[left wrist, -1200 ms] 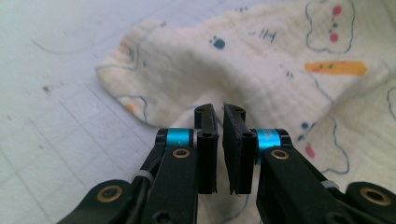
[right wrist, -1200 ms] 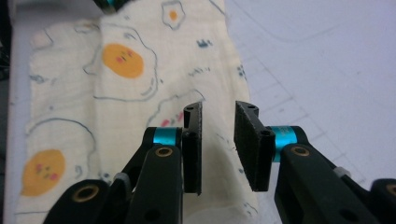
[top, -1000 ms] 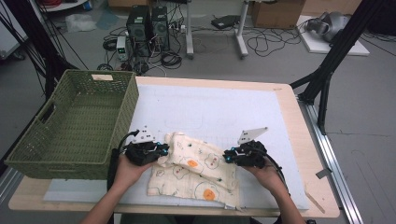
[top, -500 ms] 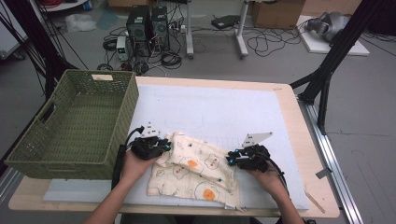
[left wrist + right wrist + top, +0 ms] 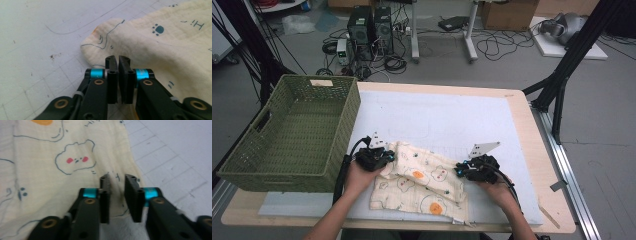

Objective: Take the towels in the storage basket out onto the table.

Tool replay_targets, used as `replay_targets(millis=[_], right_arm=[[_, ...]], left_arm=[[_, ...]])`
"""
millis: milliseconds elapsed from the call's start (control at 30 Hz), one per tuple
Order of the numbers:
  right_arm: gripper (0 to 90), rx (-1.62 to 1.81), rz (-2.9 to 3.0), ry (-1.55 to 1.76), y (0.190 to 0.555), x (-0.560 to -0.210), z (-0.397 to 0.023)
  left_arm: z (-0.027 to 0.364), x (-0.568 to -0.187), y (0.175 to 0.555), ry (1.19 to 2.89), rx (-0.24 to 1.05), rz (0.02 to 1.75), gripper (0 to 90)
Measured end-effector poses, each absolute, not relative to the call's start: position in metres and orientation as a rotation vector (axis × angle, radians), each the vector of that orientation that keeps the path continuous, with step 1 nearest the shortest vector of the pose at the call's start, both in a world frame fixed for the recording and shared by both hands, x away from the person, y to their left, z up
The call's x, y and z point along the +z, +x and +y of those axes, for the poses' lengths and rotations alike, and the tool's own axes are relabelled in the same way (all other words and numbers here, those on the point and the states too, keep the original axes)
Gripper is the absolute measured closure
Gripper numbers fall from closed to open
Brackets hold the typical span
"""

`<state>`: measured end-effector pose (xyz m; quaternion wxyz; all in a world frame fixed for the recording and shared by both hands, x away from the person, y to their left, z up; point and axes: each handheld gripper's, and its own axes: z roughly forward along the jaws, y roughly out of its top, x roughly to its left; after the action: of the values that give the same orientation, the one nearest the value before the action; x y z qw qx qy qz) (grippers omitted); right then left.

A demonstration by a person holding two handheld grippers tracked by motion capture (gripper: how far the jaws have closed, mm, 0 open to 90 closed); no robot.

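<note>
So we're basically mid-fold on the cloth [image 5: 419,182] here, the cream one with fried eggs and little paw prints. It's lying on the white mat [image 5: 447,120] at the near edge of the table [image 5: 532,145], already doubled over itself once with a bunched layer on top, so we'd call it partly folded, not tidy yet.

Starting from the left: the green basket [image 5: 287,135] sits at the table's left side with nothing in it, so if the cloth is meant to end up there, that part isn't done.

Next, our left gripper [image 5: 118,60] is at the cloth's left corner. Its jaws have just been closing and now sit together, only a sliver between them. The corner lies right at the tips, but we can't see any fabric actually pinched.

Over on the right, our right gripper [image 5: 117,180] has just been closing too, over the cloth's right edge. A gap still shows between the jaws with cloth under it, and we can't tell if they've caught any.

Count: one cloth, one basket, one mat, two grippers.
</note>
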<state>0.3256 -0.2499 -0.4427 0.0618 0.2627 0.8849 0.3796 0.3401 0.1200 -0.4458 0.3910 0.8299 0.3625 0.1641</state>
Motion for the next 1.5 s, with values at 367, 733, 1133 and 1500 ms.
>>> replay_targets(millis=[367,733,1133,1500], right_arm=[[87.8,1.098,2.584,0.769,0.353,-0.412,-0.253],[68.1,1.085,2.407,0.899,0.399,-0.39,-0.26],[59.1,1.2,2.495,0.771,0.351,-0.395,-0.261],[54.7,1.312,2.534,0.655,0.294,-0.41,-0.267]], left_arm=[[0.119,-0.425,0.35,1.945,0.581,0.974,89.1],[0.116,-0.419,0.378,1.859,0.616,1.083,70.2],[0.12,-0.421,0.343,1.907,0.535,0.963,68.5],[0.129,-0.426,0.295,1.949,0.455,0.871,65.0]])
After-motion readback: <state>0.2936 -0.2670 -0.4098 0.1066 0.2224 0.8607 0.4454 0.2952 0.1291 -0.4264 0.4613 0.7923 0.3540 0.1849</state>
